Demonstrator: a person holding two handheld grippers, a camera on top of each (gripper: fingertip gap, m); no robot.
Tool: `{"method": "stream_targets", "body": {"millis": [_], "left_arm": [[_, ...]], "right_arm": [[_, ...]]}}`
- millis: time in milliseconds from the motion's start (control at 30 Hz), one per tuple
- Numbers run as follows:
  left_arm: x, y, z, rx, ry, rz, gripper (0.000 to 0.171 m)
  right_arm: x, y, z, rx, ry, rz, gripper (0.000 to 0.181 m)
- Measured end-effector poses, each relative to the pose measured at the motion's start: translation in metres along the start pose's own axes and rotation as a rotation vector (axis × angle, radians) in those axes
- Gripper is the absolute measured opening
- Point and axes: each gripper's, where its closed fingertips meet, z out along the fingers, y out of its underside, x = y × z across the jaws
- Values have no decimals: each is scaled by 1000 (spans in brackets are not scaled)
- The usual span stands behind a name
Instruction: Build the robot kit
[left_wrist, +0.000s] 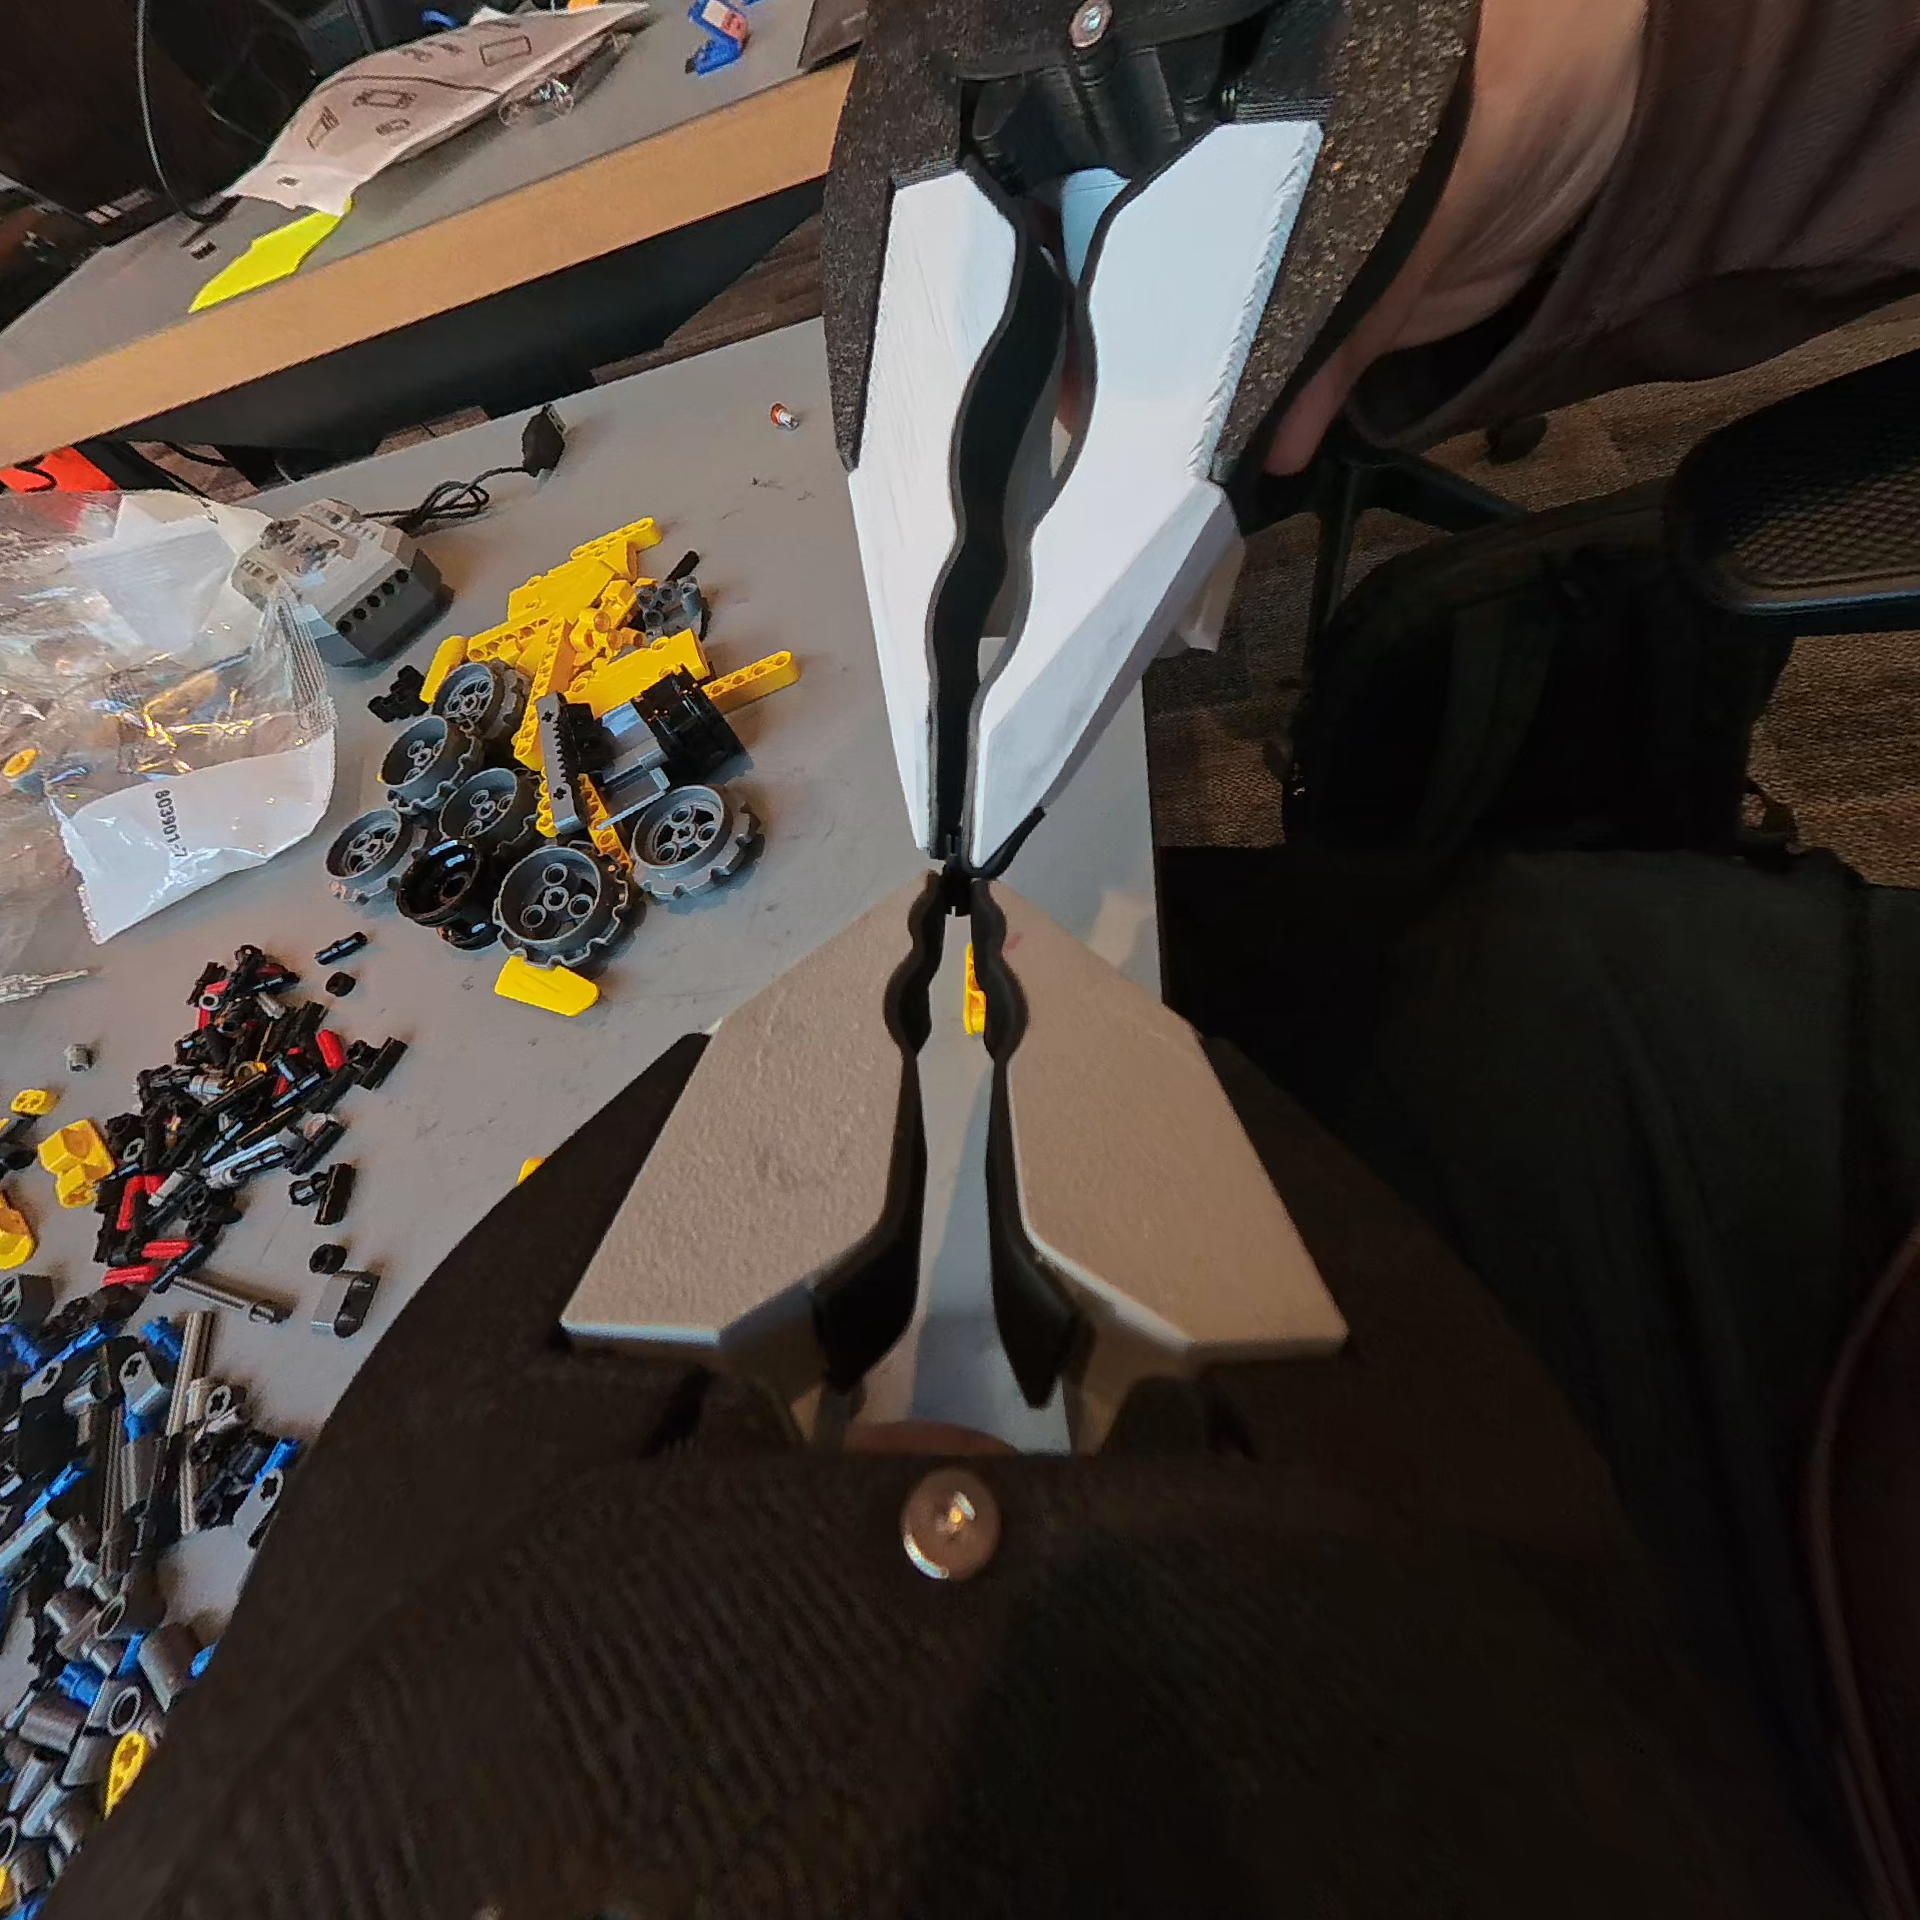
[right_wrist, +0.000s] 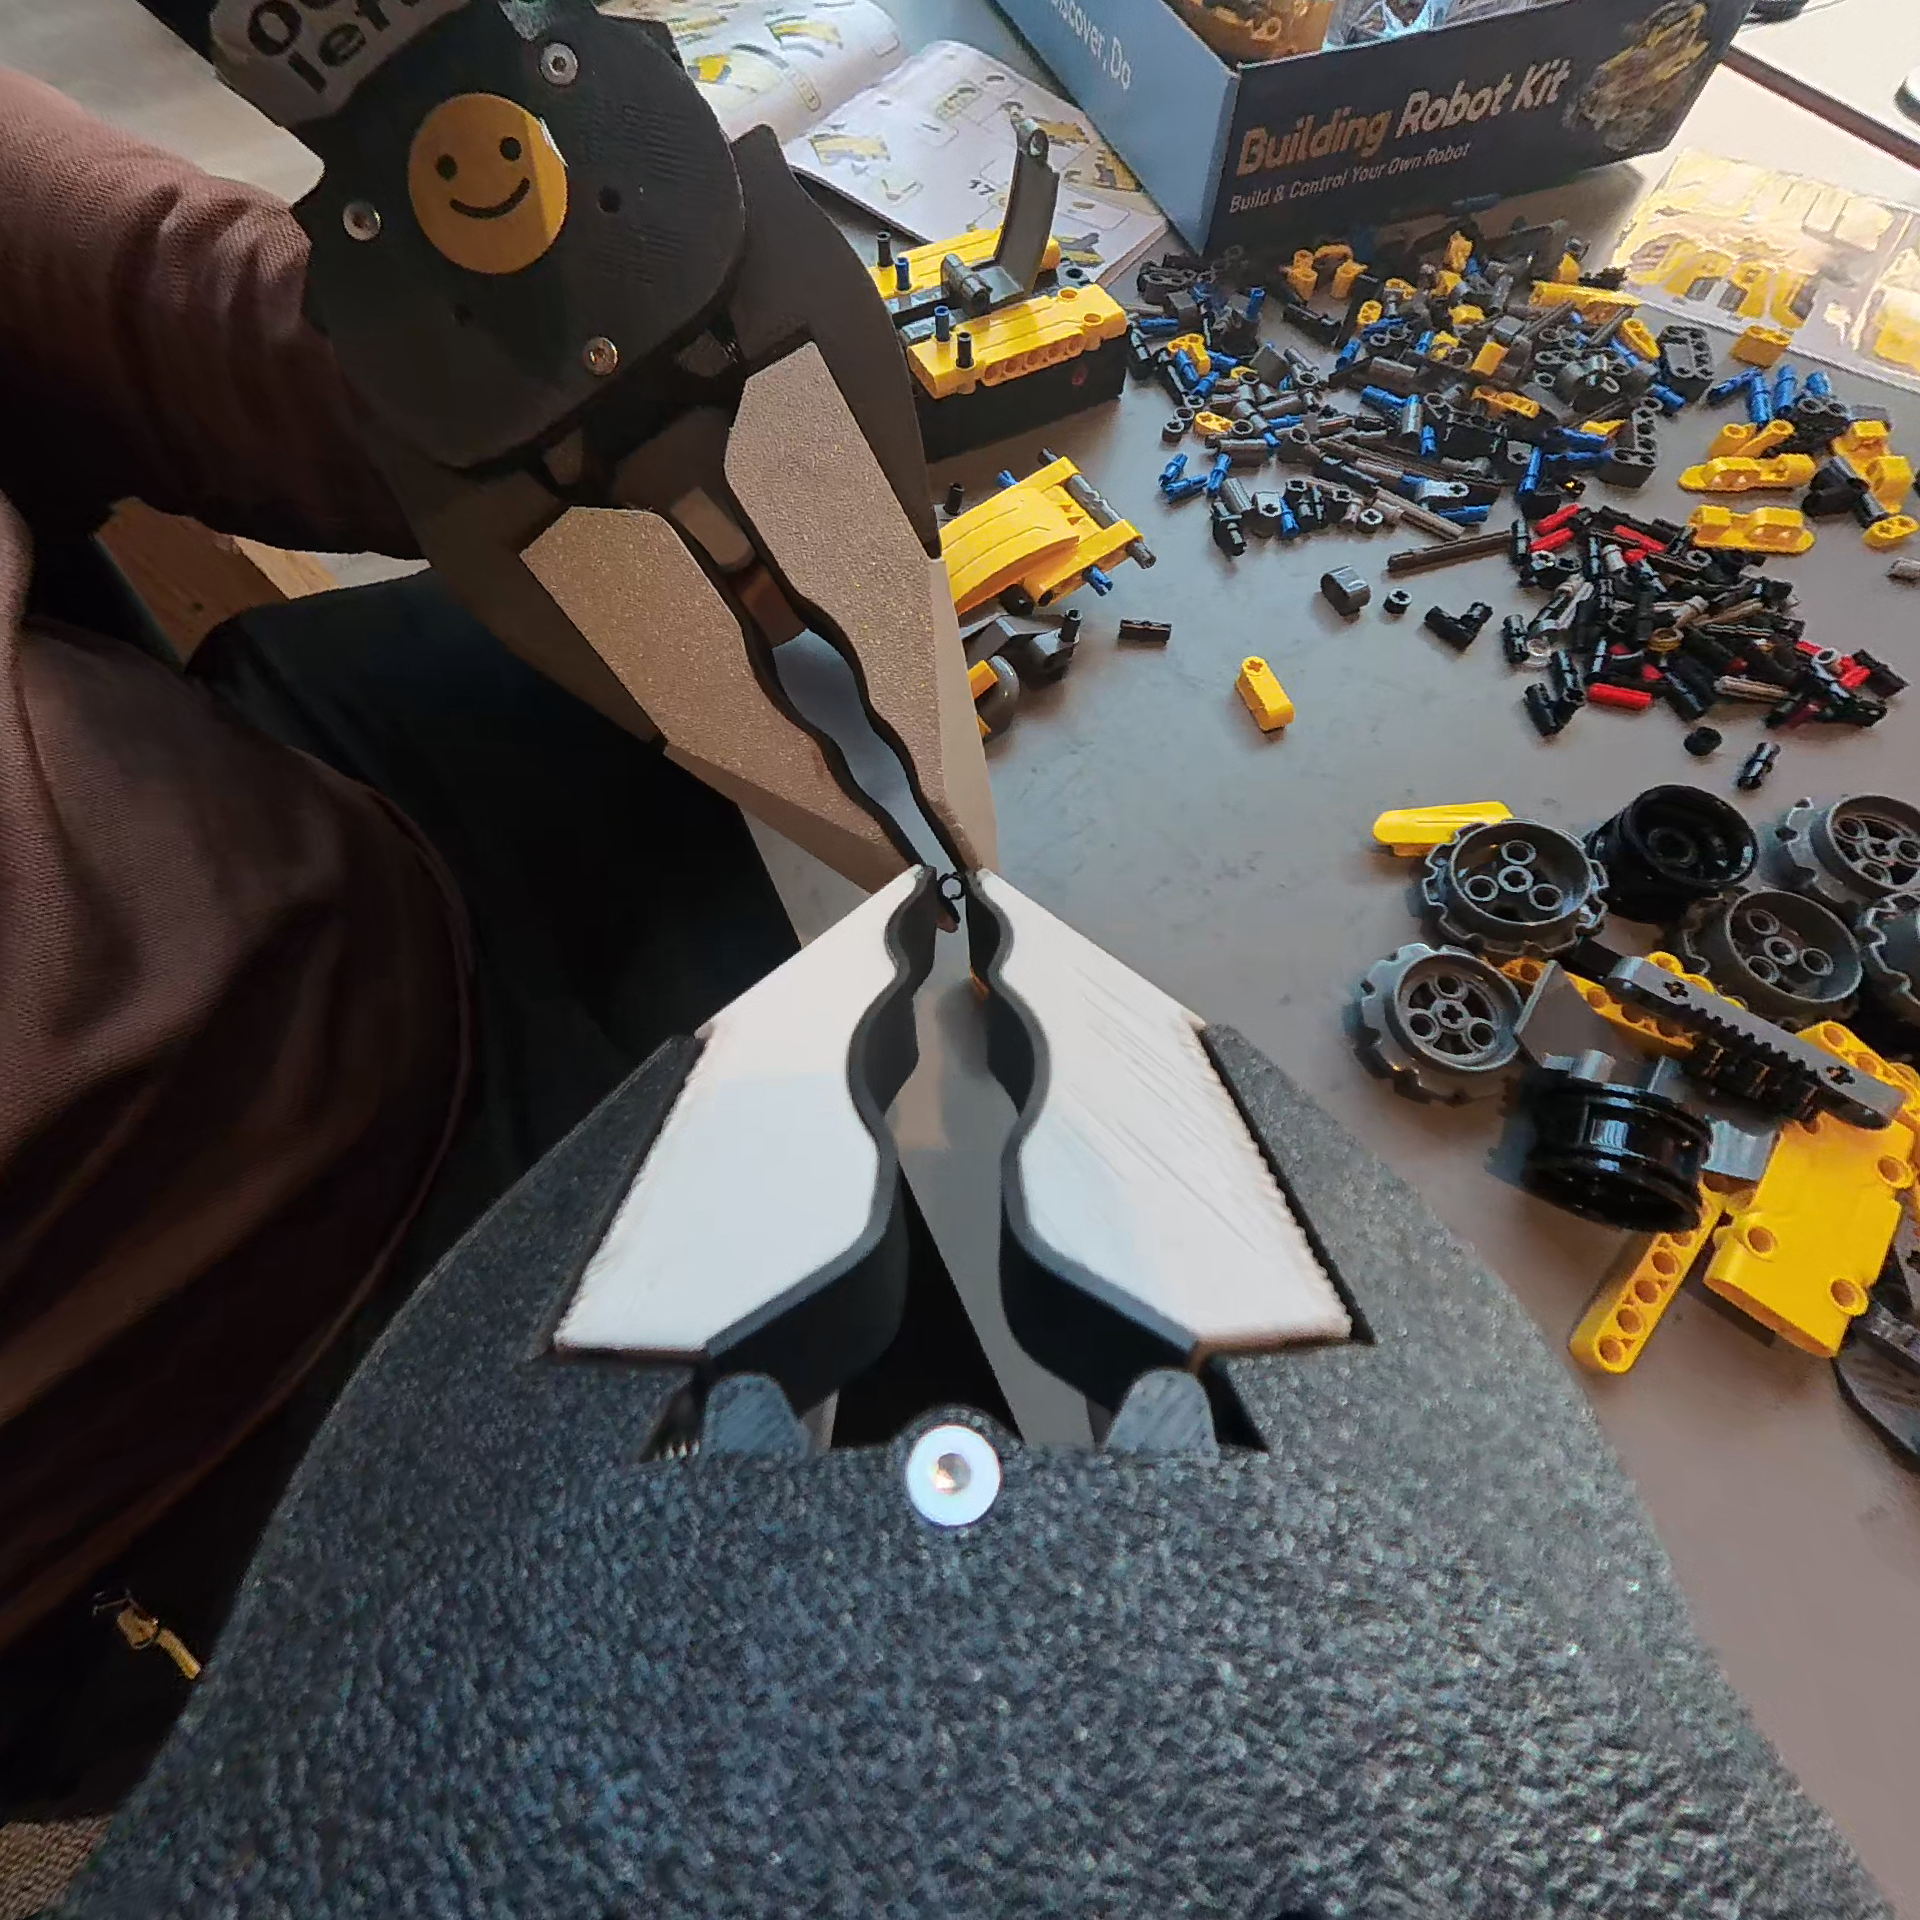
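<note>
Clamped on one small black pin (left_wrist: 954, 869) from opposite ends: left gripper (left_wrist: 954, 896) and right gripper (right_wrist: 951, 883), tip to tip above the table (left_wrist: 790, 520) edge. Further left, six grey wheels (left_wrist: 561, 899); far off, one lettered blue box (right_wrist: 1455, 135).

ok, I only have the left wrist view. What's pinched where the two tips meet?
Observer: The right wrist view shows a small black part between the tips of the right hand-held gripper. The left hand-held gripper meets it tip to tip.
Operator: Any started build around?
Observer: Yes, a yellow-and-black assembly with an upright grey lever, behind the left hand-held gripper.
Operator: Packaging?
Observer: A blue kit box at the far side.
</note>
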Motion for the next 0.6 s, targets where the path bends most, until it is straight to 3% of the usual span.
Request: {"method": "stream_targets", "body": {"millis": [233, 333, 600], "left_arm": [[-1, 8, 1, -52, 23, -79, 2], [-1, 25, 2, -152, 56, -145, 19], [6, 42, 14, -247, 81, -176, 21]], "right_arm": [[4, 7, 3, -64, 12, 6, 1], [11, 12, 3, -144, 38, 10, 0], [13, 38, 13, -381, 17, -30, 0]]}}
